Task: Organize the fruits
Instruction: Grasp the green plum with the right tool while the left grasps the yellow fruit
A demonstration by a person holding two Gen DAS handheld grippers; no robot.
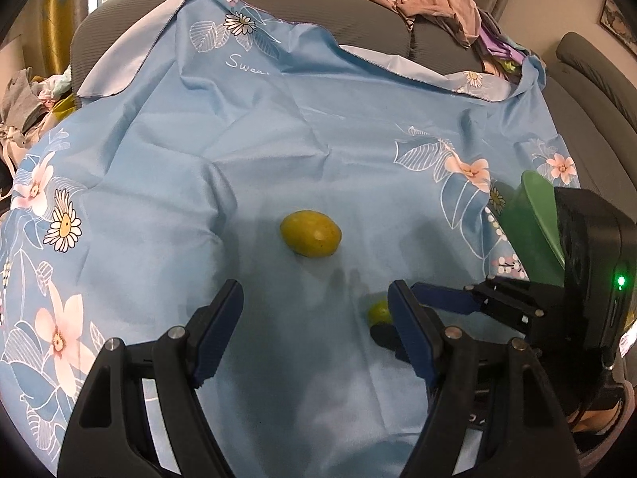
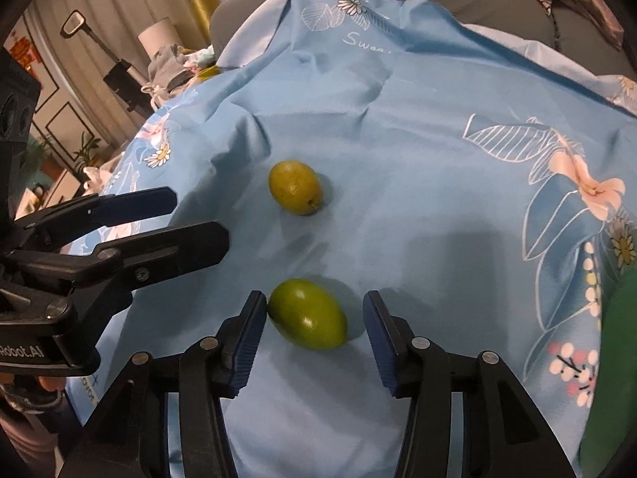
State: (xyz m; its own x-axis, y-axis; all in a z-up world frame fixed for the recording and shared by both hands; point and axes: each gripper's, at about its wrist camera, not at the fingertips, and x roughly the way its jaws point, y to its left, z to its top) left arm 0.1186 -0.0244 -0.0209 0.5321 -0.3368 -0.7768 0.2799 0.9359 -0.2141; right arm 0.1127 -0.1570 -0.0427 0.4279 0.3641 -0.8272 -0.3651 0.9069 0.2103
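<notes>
Green fruit [image 2: 307, 314] between parted jaws

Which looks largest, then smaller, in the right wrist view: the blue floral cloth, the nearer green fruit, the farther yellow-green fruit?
1. Blue floral cloth, by far the largest.
2. Nearer green fruit.
3. Farther yellow-green fruit.
The nearer fruit looks only slightly bigger and sits closer to the camera, so their true order is unsure.

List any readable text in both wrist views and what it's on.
"Swee", cut off by a fold: white script on the blue floral cloth.
"Robot.AI", its start out of frame: white print on the left gripper body.
Further print below that on the same body: too blurred to read.
</notes>
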